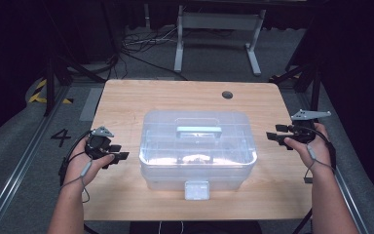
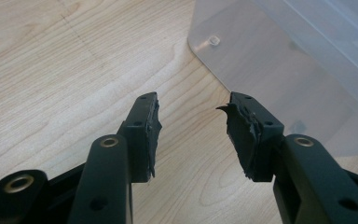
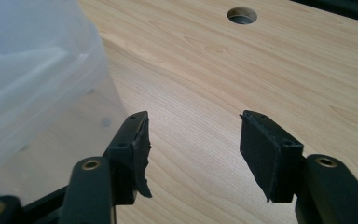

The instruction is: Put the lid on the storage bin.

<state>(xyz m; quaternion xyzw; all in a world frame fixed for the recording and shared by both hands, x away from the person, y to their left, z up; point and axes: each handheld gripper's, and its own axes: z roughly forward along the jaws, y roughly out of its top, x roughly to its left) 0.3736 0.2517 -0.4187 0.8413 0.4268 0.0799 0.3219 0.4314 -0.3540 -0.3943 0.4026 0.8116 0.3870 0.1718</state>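
Observation:
A clear plastic storage box (image 1: pixel 197 146) with a lid, a pale top handle (image 1: pixel 198 130) and a front latch (image 1: pixel 196 189) sits in the middle of the wooden table (image 1: pixel 126 97). My left gripper (image 1: pixel 119 152) hovers just left of the box, open, nothing between its jaws; the box's corner (image 2: pixel 279 51) shows ahead of the left gripper (image 2: pixel 193 123). My right gripper (image 1: pixel 278 135) is held right of the box, open and empty. The box wall (image 3: pixel 37 79) lies to the left of the right gripper (image 3: pixel 193 140).
A round cable hole (image 1: pixel 227 94) is in the table's far right part, and the same hole (image 3: pixel 242 15) shows in the right gripper view. Behind the table stand a white metal frame (image 1: pixel 219 29) and loose cables (image 1: pixel 141 44) on the grey floor.

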